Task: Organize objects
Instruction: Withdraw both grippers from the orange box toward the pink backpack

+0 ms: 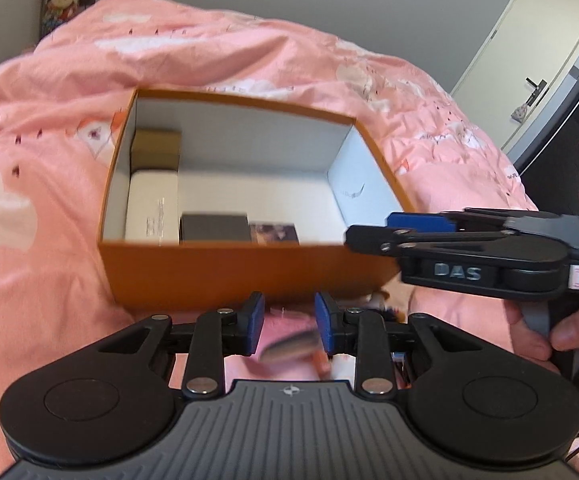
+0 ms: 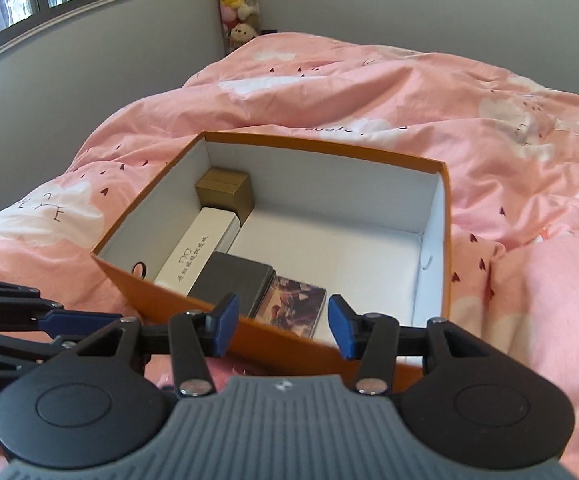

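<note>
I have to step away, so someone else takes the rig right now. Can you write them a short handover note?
Left tongs: open, nothing gripped; blurred items lie on the bedding beneath them, in front of the box.
Right tongs: open, empty, at the near wall of the orange box.
In the box: gold box in the far left corner, white case along the left wall, dark box and picture card box at the near wall.
Done: four items packed.
Left: the blurred items outside, on the pink duvet.
</note>
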Demonstrator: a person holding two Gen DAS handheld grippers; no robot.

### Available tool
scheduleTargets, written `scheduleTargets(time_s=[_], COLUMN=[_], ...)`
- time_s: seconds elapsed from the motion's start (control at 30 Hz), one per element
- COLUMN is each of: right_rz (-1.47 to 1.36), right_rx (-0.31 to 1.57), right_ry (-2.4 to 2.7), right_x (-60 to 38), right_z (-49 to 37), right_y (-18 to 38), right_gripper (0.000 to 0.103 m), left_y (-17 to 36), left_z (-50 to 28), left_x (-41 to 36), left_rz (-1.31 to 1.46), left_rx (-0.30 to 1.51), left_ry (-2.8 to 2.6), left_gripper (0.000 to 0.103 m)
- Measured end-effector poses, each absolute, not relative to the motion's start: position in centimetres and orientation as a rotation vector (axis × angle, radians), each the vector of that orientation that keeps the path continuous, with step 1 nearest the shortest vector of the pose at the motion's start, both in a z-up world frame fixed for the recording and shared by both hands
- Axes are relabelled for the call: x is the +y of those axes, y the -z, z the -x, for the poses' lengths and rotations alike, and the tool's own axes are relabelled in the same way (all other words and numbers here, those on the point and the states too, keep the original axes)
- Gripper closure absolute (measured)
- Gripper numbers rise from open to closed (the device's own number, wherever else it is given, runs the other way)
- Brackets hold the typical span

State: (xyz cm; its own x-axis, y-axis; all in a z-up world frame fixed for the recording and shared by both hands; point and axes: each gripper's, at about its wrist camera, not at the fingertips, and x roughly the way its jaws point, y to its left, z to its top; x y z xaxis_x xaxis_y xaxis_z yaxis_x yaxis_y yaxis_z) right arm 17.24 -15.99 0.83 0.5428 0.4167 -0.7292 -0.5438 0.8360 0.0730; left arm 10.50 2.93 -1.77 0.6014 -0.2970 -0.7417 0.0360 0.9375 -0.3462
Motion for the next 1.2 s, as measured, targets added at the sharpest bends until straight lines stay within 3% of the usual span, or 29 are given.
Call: scheduleTargets(time_s=[0.27,0.67,0.87,0.97,1.2], right_rz=[0.11,0.12,0.155,0.199,0.37], right_rx=[0.894,1.059,1.133,1.185,1.227], right_ry=[-0.557,-0.574,-0.577,-0.566,-0.65], right_x=[-17.1,-16.7,-16.5,-16.5,-14.7], right_z=[-14.2,-11.6,-11.3,-11.0,-9.2], right_y=[1.1,5.3,6.5,7.3,8.8], right_gripper=[0.071,0.077,0.086,0.085,0.084], left_y=[3.9,7.0,7.2,7.7,8.8], left_z=[-8.8,-7.1,-6.4,-6.2,-6.6], left_x=[5.2,4.3,3.3,2.7,1.6], left_rz=[0.455,0.454,0.399,0.355,0.313], left_rx=[0.966,1.113,1.199,1.243,1.265], left_ry=[0.177,0.212,0.261,0.302,0.317], left_gripper=[0.073,0.073,0.062,0.049,0.05])
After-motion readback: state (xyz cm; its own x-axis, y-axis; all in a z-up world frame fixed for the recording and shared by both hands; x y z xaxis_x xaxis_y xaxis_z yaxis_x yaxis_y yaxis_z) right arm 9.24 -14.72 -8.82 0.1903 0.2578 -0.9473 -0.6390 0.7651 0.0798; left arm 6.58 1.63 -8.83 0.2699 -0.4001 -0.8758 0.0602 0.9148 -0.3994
